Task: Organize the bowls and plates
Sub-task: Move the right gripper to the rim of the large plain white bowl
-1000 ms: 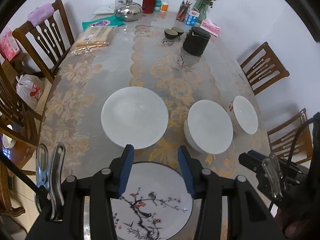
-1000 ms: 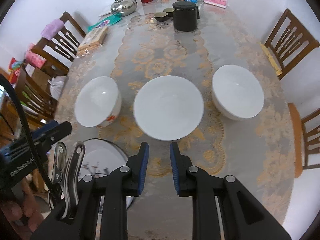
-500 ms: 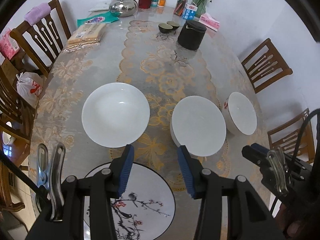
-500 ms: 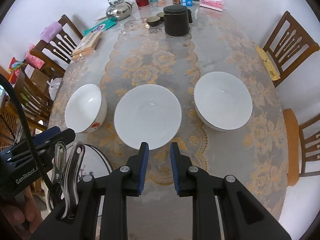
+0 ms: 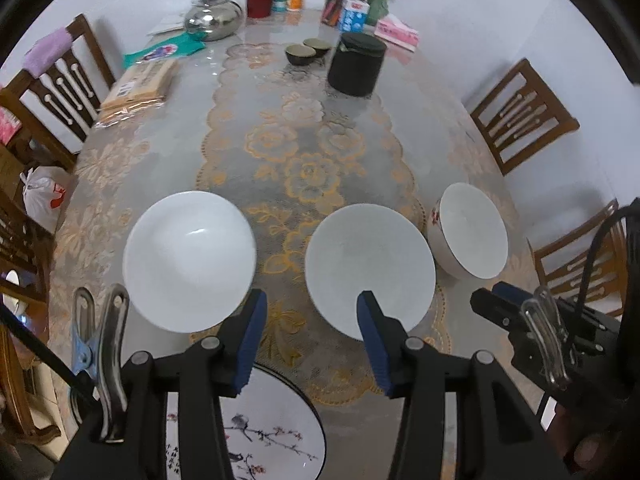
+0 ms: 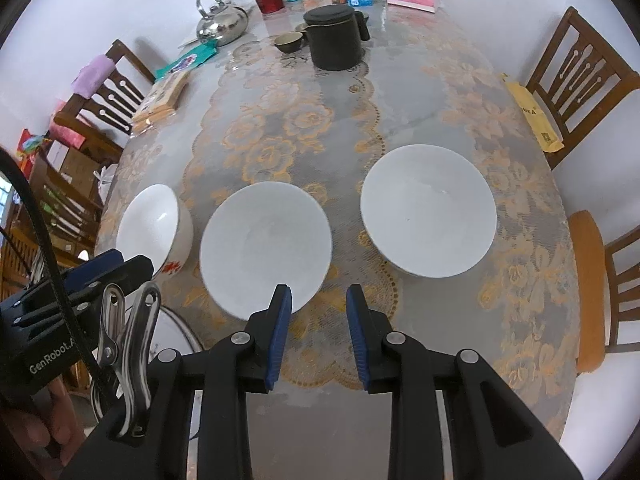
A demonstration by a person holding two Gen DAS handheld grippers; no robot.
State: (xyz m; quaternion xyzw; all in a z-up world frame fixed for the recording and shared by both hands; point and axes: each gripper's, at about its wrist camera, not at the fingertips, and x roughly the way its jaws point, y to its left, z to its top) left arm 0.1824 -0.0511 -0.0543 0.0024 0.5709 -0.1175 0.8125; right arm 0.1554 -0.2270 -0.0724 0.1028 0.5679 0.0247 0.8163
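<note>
Left hand-held gripper (image 5: 310, 326) spread wide, nothing between the fingers, hovering over the near desk (image 5: 304, 128) edge. Right hand-held gripper (image 6: 318, 326) also spread, narrower gap, empty.

Three white bowls sit in a row on the lace cloth. In the left wrist view: left bowl (image 5: 189, 261), middle bowl (image 5: 370, 271), and a smaller red-patterned bowl (image 5: 468, 236) just beside the middle one, contact unclear. The right blue pad overlaps the middle bowl's near rim in view; cannot tell if it touches.

Painted plate (image 5: 260, 428) with bird-and-blossom design lies at the near edge, under the left hand-held gripper.

Far end: black lidded pot (image 5: 356, 63), steel kettle (image 5: 212, 20), two small dark cups (image 5: 307, 51).
</note>
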